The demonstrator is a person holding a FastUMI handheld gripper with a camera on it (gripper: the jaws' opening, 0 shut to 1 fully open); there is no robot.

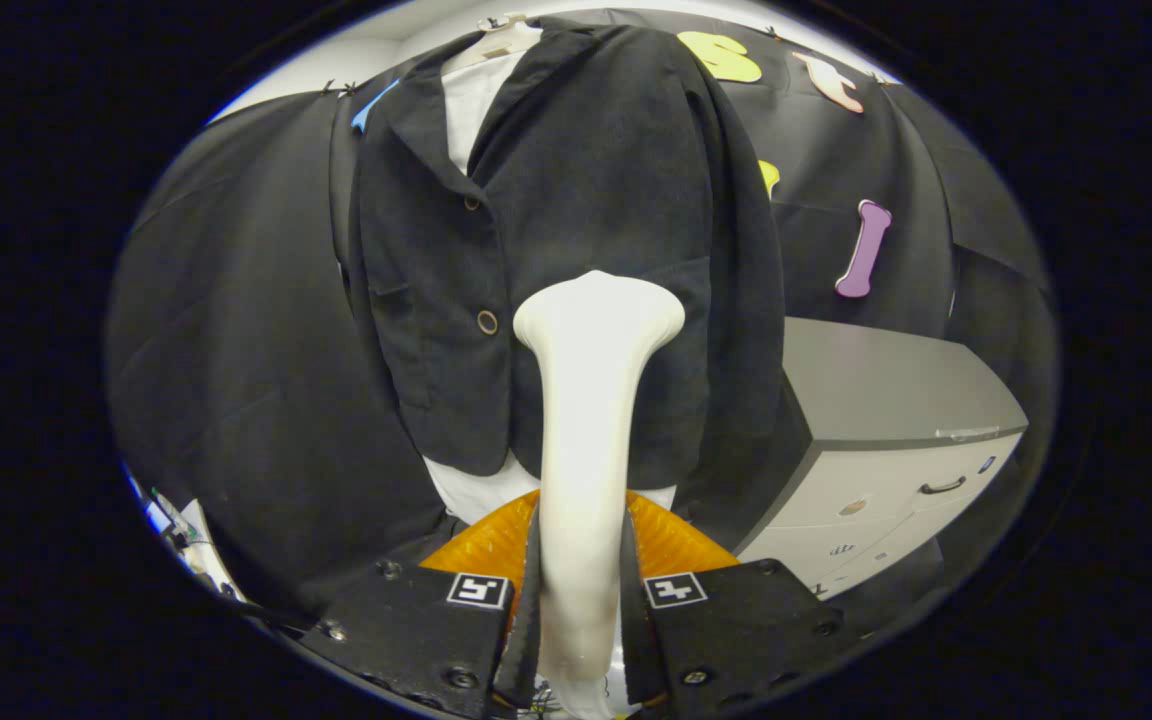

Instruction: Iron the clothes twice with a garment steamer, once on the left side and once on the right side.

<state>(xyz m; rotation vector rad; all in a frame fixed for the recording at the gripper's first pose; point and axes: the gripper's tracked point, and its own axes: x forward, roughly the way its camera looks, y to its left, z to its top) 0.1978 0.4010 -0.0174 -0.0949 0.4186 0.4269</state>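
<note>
Tool (581,590) pinching garment steamer (591,400) handle on both sides, head pointing ahead at hanging jacket (576,200), ready for a pass.

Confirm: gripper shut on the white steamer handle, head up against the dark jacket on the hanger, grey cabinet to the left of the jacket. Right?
One slip: the grey cabinet stands to the right of the jacket, not the left, as the gripper view shows. The rest holds: the gripper is shut on the white steamer handle, and its head is up against the dark jacket on the hanger.
</note>
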